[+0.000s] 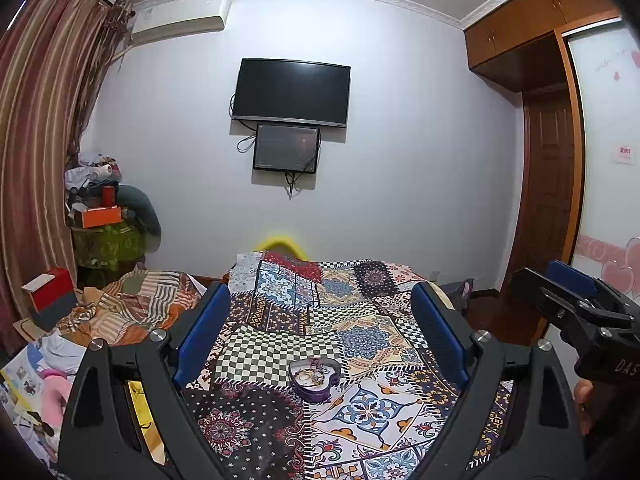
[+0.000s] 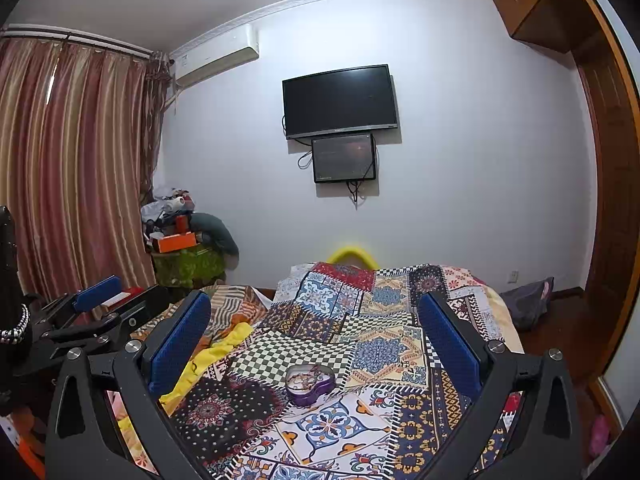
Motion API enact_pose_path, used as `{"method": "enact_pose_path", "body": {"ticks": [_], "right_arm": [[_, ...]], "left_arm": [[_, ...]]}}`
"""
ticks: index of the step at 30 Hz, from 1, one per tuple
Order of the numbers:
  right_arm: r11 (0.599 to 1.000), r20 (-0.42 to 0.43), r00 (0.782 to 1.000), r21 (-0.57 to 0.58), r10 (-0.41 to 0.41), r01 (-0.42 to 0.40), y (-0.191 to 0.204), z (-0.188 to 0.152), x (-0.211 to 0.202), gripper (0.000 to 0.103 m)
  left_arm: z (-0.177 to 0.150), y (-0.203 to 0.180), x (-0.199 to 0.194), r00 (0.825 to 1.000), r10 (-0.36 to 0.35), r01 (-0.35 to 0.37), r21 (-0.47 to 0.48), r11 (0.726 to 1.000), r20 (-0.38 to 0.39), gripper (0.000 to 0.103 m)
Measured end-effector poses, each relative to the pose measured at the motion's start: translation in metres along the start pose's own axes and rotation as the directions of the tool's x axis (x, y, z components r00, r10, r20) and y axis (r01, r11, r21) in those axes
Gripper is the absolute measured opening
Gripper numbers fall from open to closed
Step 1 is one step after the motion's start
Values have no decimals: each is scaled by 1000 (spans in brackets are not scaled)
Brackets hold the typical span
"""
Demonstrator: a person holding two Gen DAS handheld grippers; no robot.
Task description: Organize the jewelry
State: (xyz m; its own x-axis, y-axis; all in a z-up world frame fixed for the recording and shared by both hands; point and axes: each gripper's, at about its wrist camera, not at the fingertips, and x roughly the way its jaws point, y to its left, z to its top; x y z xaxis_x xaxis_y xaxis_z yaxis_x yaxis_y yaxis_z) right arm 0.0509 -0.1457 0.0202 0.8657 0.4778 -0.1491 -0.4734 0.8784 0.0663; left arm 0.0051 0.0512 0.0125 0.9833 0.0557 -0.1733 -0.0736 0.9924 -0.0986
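A purple heart-shaped tin (image 1: pixel 315 379) with tangled jewelry (image 1: pixel 310 373) inside sits open on the patchwork bedspread (image 1: pixel 372 404). It also shows in the right wrist view (image 2: pixel 310 385). My left gripper (image 1: pixel 322 312) is open and empty, held above and short of the tin. My right gripper (image 2: pixel 316 320) is open and empty too, at a similar distance from the tin. The right gripper shows at the right edge of the left wrist view (image 1: pixel 576 300), and the left gripper at the left edge of the right wrist view (image 2: pixel 96 304).
A striped blanket (image 1: pixel 136 308) and a red box (image 1: pixel 50 290) lie left of the bedspread. Piled boxes (image 1: pixel 100 216) stand in the corner by the curtain (image 1: pixel 44 140). A TV (image 1: pixel 292 92) hangs on the far wall. A wardrobe (image 1: pixel 560 80) and door are on the right.
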Motion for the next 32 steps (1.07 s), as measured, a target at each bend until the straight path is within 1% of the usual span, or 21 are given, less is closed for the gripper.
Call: {"method": "enact_pose_path", "body": {"ticks": [6, 10, 32], "right_arm": [[1000, 0, 1000, 0, -4, 4, -1, 0, 0, 103], [1000, 2, 1000, 4, -6, 6, -2, -1, 0, 103], [1000, -11, 1000, 19, -15, 15, -7, -5, 4, 103]], "left_arm": [[1, -1, 1, 1000, -7, 7, 0, 1000, 2, 91], [2, -1, 4, 1000, -26, 26, 0, 1000, -13, 92], [-2, -4, 10, 999, -44, 44, 6, 999, -18, 92]]}}
